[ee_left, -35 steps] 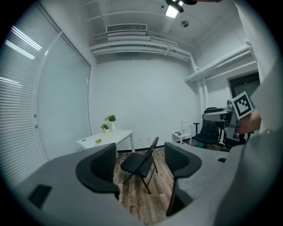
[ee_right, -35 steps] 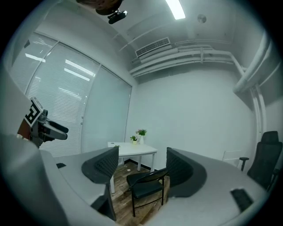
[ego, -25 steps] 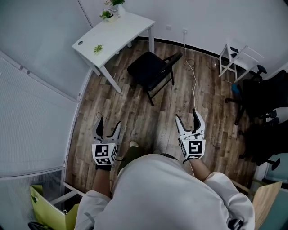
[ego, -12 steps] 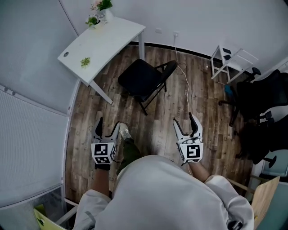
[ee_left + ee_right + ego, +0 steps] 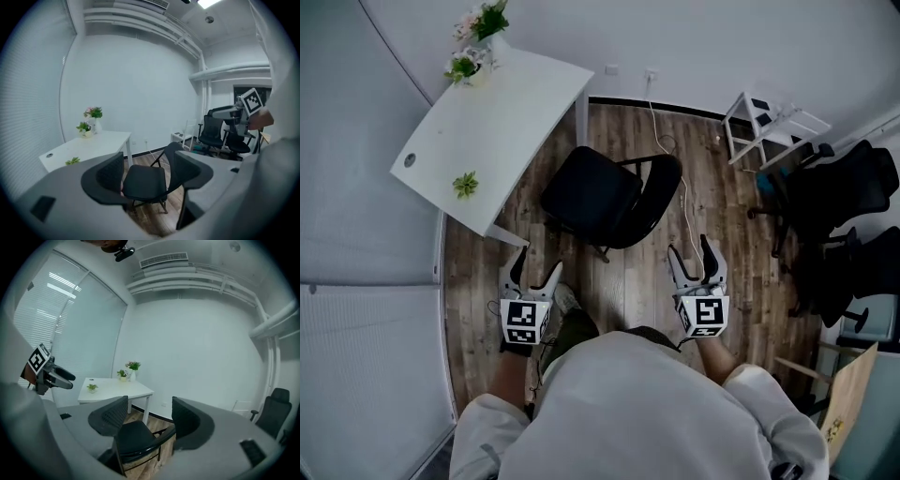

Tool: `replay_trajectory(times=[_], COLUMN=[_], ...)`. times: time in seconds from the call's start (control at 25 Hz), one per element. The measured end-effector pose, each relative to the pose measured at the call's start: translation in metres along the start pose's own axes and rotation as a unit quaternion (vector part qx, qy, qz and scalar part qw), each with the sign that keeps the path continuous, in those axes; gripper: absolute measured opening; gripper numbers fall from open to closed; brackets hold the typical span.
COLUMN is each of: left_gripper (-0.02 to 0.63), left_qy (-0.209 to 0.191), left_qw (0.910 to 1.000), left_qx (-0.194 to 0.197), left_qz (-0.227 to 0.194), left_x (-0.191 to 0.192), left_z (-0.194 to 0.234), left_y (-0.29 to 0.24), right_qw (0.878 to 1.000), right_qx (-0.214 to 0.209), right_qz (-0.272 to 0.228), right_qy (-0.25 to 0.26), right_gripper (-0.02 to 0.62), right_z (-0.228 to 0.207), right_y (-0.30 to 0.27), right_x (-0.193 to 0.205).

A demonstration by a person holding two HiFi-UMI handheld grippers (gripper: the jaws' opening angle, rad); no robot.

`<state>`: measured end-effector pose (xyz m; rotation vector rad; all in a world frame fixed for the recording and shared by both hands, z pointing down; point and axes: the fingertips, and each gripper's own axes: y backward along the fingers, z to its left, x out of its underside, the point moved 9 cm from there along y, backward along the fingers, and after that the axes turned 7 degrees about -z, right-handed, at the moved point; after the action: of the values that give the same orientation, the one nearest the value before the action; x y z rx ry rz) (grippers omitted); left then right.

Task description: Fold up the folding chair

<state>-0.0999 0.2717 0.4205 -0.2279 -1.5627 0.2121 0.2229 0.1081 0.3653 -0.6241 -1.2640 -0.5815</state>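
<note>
The left tool [image 5: 535,265] is gaping wide and empty. The right tool [image 5: 689,249], also empty, has just been narrowing slightly. Both are hovering near the unfolded folding chair [image 5: 592,195], which is standing on the wood floor [image 5: 630,281] beside the white bench [image 5: 502,112].

Folding chair [image 5: 600,199]: 1, black, unfolded, on wood floor [image 5: 628,281] ahead of both tongs, apart from them.
Left tongs [image 5: 534,267]: jaws apart, empty.
Right tongs [image 5: 690,251]: jaws apart, just been closing slightly, nothing between.
White bench [image 5: 511,112]: ahead-left of left tongs, bears 3 small plants [image 5: 466,183].
White cable [image 5: 685,192]: on floor ahead of right tongs.
</note>
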Motion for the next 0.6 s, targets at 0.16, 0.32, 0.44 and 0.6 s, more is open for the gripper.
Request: replay_trajectory(times=[0.16, 0.32, 0.44, 0.6], left_gripper=[0.341, 0.341, 0.341, 0.341], left_qy=[-0.010, 0.012, 0.026, 0.023], left_qw=[0.9993, 0.9978, 0.9964, 0.9949], left_qx=[0.034, 0.044, 0.041, 0.025], left_qz=[0.016, 0.049, 0.069, 0.095], left_x=[0.009, 0.030, 0.041, 0.057], left_z=[0.043, 0.063, 0.075, 0.089], left_y=[-0.046, -0.084, -0.112, -0.152], right_qw=[1.000, 0.999, 0.997, 0.996], right_qx=[0.012, 0.019, 0.027, 0.027], right_qz=[0.018, 0.044, 0.065, 0.089], right_qy=[0.005, 0.010, 0.006, 0.003], right_gripper=[0.305, 0.301, 0.301, 0.301], right_z=[0.010, 0.001, -0.018, -0.047], right_y=[-0.059, -0.097, -0.125, -0.162], right_x=[-0.002, 0.009, 0.025, 0.056])
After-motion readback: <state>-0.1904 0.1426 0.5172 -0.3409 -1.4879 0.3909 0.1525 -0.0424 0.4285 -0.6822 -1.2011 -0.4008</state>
